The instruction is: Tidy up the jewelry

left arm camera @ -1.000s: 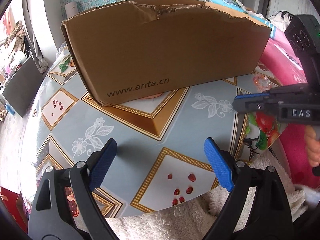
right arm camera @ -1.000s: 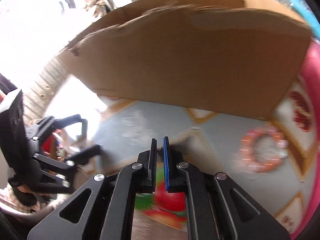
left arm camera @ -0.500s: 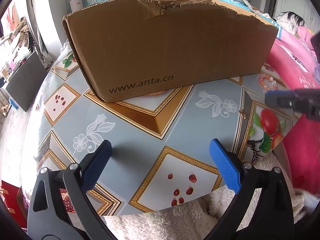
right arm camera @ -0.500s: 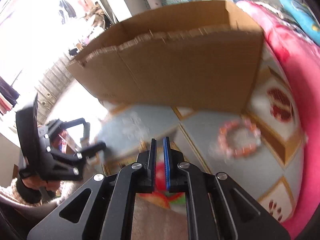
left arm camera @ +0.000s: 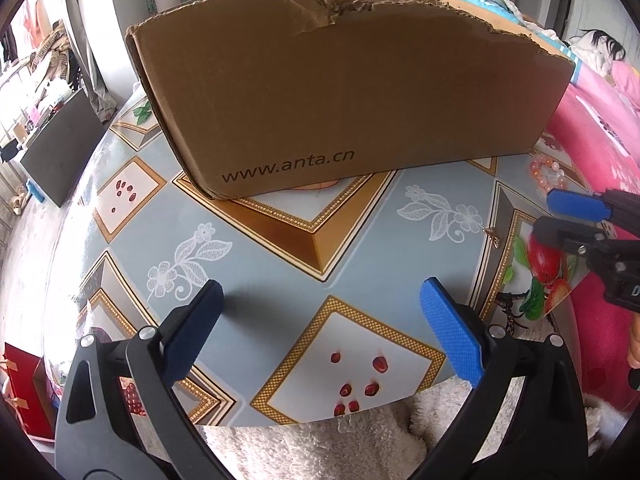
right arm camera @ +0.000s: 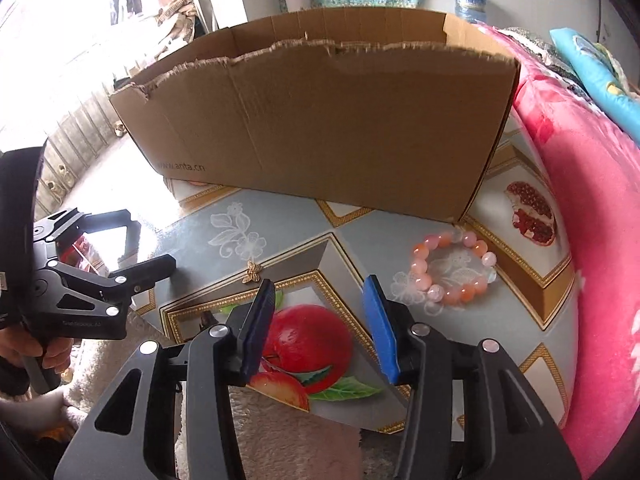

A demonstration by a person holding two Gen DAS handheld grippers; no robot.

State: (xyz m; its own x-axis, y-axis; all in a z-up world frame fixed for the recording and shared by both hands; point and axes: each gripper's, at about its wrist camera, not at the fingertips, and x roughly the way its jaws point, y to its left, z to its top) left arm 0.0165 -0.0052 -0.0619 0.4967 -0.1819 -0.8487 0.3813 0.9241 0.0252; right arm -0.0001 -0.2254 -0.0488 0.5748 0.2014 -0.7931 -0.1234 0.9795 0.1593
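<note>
Left gripper jaws wide apart, right gripper jaws parted, both empty

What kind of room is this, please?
Probably a bedroom at home: a pink quilt lies beside the patterned table, which carries a cardboard box and a bead bracelet.
</note>
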